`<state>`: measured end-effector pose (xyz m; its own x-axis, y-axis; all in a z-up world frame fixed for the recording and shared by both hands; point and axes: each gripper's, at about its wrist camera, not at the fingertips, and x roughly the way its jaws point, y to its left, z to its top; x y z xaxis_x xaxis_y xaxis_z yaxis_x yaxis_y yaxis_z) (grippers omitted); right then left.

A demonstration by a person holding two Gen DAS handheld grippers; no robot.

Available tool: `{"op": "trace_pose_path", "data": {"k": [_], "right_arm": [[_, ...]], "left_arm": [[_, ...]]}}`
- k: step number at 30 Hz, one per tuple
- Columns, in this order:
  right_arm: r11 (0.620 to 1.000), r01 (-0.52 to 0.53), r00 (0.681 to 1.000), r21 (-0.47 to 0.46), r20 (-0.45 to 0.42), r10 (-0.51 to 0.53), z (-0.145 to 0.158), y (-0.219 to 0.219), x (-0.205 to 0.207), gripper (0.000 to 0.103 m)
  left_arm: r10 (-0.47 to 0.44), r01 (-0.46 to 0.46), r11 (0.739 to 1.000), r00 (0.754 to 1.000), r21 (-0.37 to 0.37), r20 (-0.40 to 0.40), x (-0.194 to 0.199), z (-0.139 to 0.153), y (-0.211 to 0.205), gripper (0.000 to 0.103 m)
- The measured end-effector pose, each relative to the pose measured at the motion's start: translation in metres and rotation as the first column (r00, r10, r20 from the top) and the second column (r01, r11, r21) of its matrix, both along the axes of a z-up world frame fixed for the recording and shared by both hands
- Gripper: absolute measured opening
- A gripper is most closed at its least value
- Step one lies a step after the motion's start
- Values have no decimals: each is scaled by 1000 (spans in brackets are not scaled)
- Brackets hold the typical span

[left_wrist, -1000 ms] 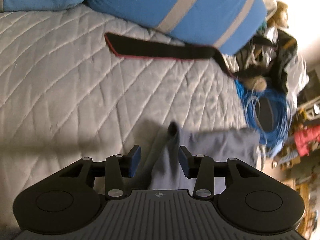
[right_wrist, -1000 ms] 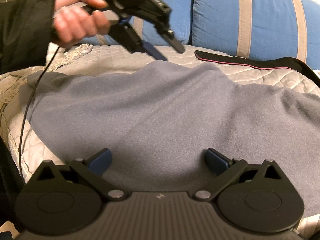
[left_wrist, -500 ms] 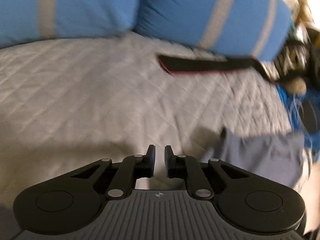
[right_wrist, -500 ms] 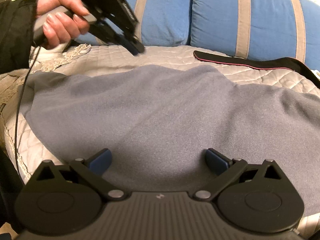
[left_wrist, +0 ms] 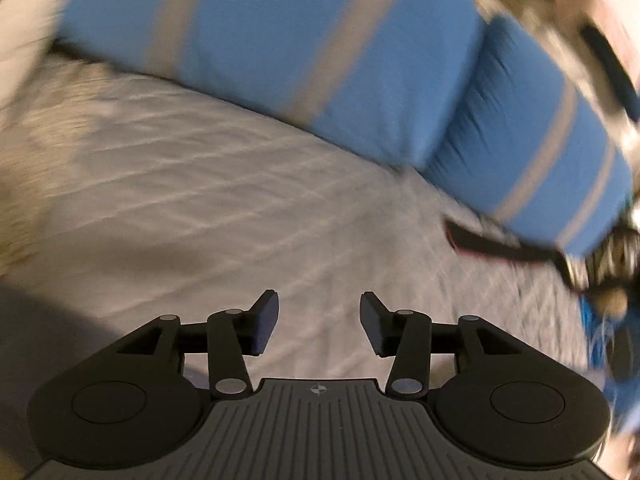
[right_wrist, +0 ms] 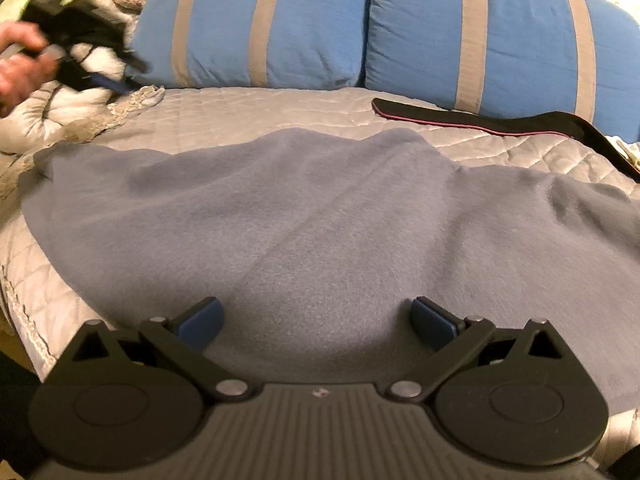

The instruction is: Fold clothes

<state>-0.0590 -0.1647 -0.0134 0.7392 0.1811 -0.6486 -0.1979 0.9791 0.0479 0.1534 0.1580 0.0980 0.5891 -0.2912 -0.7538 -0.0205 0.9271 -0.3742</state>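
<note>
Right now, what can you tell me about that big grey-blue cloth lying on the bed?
The grey-blue cloth looks like soft, fuzzy fleece, plain with no visible pattern. It lies spread across the quilted bedspread, mostly flat with gentle ripples and a faint crease across its middle. Its far edge is wavy, stopping short of the blue striped pillows. The near side runs under the camera. No gripper pads pinch it.

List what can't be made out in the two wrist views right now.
- Left wrist view: motion-blurred throughout; the quilt stitching smears, and the clutter at the right edge is unreadable.
- Left wrist view: the grey-blue garment is nearly out of frame.
- Right wrist view: the left gripper is blurred and partly cut off at the left edge.
- Right wrist view: the garment's near edge is hidden behind the right gripper.
- Right wrist view: the black strap is cut off at the right edge.
</note>
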Motion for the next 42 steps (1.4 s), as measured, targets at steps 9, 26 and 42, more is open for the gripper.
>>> {"op": "trace_pose_path", "data": {"k": [9, 26, 42], "right_arm": [[996, 82, 996, -25, -40, -83, 5, 9, 0, 102], [985, 165, 984, -52, -62, -168, 9, 19, 0, 102], [986, 160, 985, -49, -60, -163, 9, 19, 1, 102]], "left_arm": [[257, -256, 966, 966, -47, 14, -56, -12, 126, 45], [442, -456, 836, 889, -303, -119, -100, -74, 230, 46], [562, -555, 754, 822, -350, -92, -113, -72, 229, 5]]}}
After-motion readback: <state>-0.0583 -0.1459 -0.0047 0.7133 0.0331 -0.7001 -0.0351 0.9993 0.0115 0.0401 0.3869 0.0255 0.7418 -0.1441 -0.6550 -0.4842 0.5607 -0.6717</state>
